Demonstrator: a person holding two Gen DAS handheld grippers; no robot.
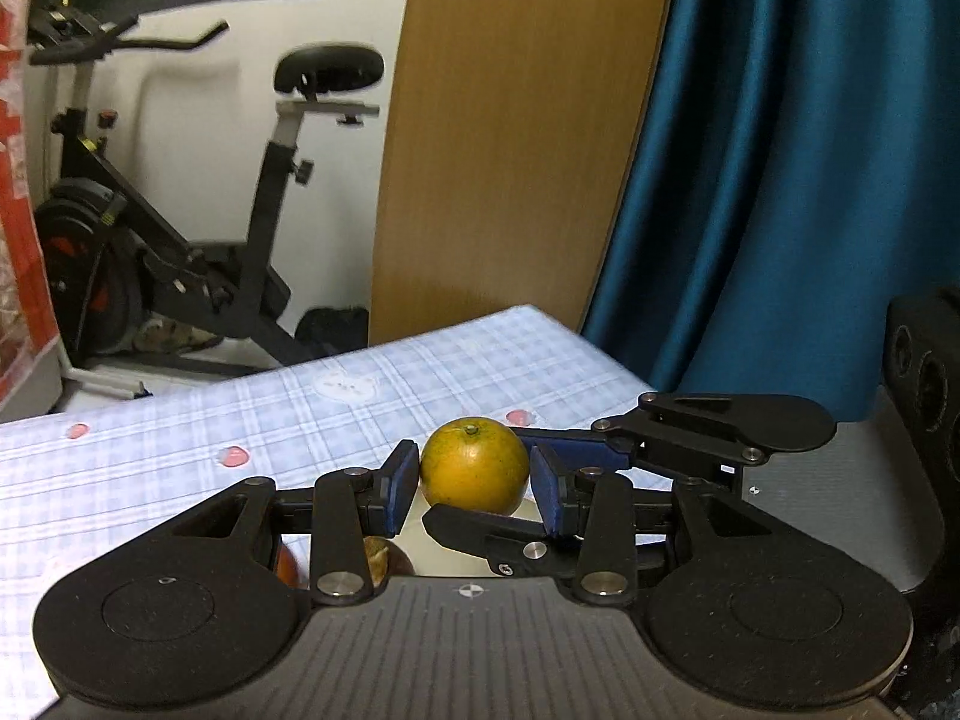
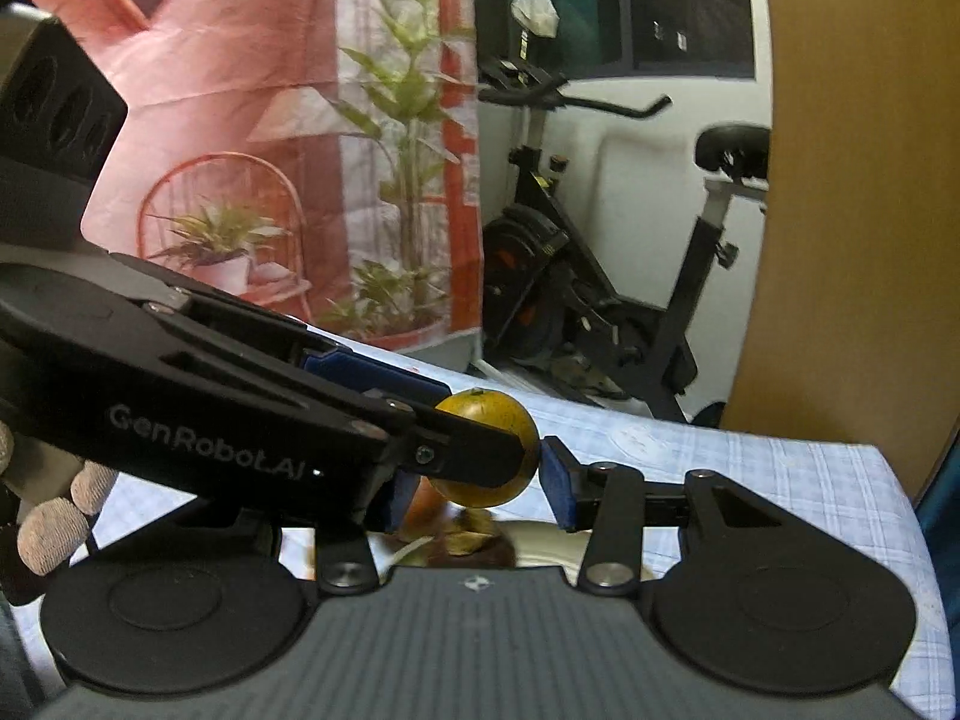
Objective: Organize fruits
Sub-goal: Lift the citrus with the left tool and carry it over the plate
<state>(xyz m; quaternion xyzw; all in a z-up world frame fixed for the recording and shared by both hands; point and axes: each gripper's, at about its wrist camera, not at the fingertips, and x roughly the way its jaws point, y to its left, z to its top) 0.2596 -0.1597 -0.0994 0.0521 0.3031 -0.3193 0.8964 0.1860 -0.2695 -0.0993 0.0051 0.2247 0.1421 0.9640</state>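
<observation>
Above the checked tablecloth (image 1: 180, 480), I am gripping one orange (image 1: 474, 465) with both my left gripper (image 1: 474, 483) and right gripper (image 2: 474, 480), pads clenched on it. Placing it seems left; more fruit is showing dimly below.

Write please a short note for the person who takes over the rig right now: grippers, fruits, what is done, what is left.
Left gripper: fingers shut on the orange, held up over the table.
Right gripper: shut on the same orange, crossing the left one.
Other fruit lies on the plate below the grippers, mostly hidden.
Done: orange is picked up.
Left: probably release one gripper, then set the orange in its place; the views do not show where.
</observation>
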